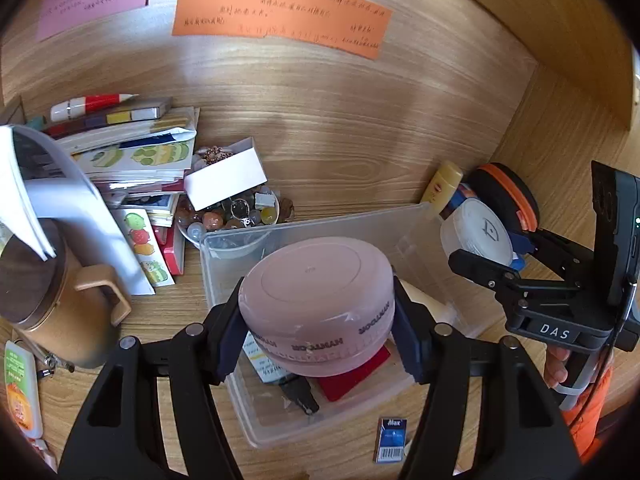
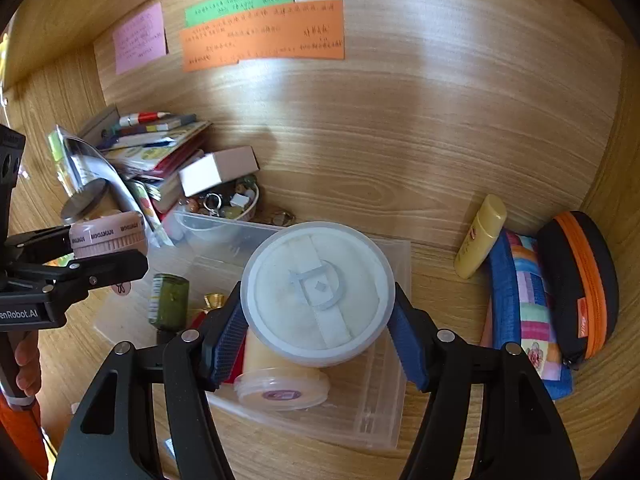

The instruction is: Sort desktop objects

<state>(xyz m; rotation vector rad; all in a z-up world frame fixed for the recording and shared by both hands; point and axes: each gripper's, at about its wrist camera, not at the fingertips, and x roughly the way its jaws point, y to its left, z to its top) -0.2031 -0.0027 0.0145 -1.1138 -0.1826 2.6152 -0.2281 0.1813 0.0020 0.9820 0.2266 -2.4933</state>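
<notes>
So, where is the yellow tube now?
In the right wrist view, the yellow tube leans on the back wall at right, beside the patchwork pouch.

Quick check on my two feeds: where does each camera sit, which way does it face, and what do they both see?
Left wrist: on the left gripper, looking down along its fingers at the pink round case it clamps over the clear bin; the right gripper and a hand show at right.
Right wrist: on the right gripper, facing the white puff case it clamps; the left gripper shows at left.
Shared: both cases, bin, orange note.
</notes>
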